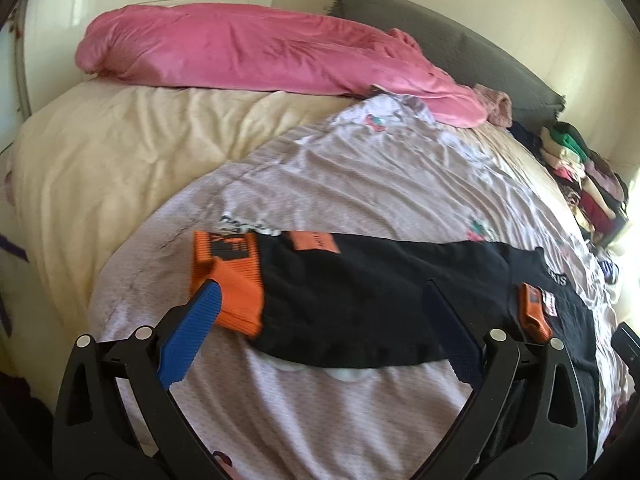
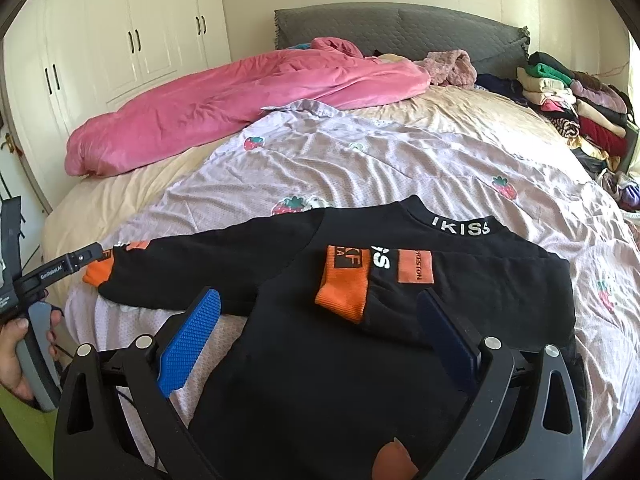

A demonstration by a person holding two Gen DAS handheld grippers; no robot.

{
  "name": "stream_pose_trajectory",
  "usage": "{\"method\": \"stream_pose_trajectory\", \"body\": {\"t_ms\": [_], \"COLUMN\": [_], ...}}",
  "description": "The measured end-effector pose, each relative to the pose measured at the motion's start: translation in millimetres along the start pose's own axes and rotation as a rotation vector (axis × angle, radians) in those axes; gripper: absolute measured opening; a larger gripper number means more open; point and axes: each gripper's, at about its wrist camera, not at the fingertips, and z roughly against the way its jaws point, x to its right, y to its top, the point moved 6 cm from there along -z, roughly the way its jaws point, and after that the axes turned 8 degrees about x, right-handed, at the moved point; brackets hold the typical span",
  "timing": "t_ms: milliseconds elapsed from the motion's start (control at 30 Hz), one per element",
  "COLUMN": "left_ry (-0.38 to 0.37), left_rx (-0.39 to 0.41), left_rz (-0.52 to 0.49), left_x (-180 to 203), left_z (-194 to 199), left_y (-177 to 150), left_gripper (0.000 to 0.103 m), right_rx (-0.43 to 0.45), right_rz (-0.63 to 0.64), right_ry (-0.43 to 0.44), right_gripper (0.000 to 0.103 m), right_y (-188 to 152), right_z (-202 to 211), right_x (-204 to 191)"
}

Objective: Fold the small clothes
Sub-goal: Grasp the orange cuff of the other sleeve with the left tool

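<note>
On the bed (image 2: 400,168), black sweatshirt (image 2: 320,360), both claws spread, left claw (image 1: 320,316) perhaps touching sleeve, right claw (image 2: 320,320).

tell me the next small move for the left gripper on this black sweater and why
Probably close the left gripper on the outstretched sleeve's orange cuff and fold it across the black sweater. The other sleeve already lies folded over the chest; this one still stretches sideways, and the open fingers sit right at its cuff.

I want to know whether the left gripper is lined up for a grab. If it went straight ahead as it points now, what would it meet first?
Most likely the black sleeve of the sweatshirt, lying across the gap between the open left gripper fingers, with its orange cuff by the left finger. Depth is hard to judge.
</note>
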Motion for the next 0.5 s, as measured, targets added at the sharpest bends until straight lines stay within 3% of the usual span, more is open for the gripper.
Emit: {"method": "stream_pose_trajectory", "body": {"t_ms": [500], "left_ry": [0.103], "left_rx": [-0.029], "left_rz": [0.182], "left_x": [-64.1], "left_z": [-28.9], "left_y": [-7.9], "left_gripper": [0.093], "right_rx": [-0.017], "right_rz": [0.066], "right_ry": [0.108], "right_gripper": [0.098], "right_y": [-14.2], "right_z": [-12.7], "right_x": [-35.6]}}
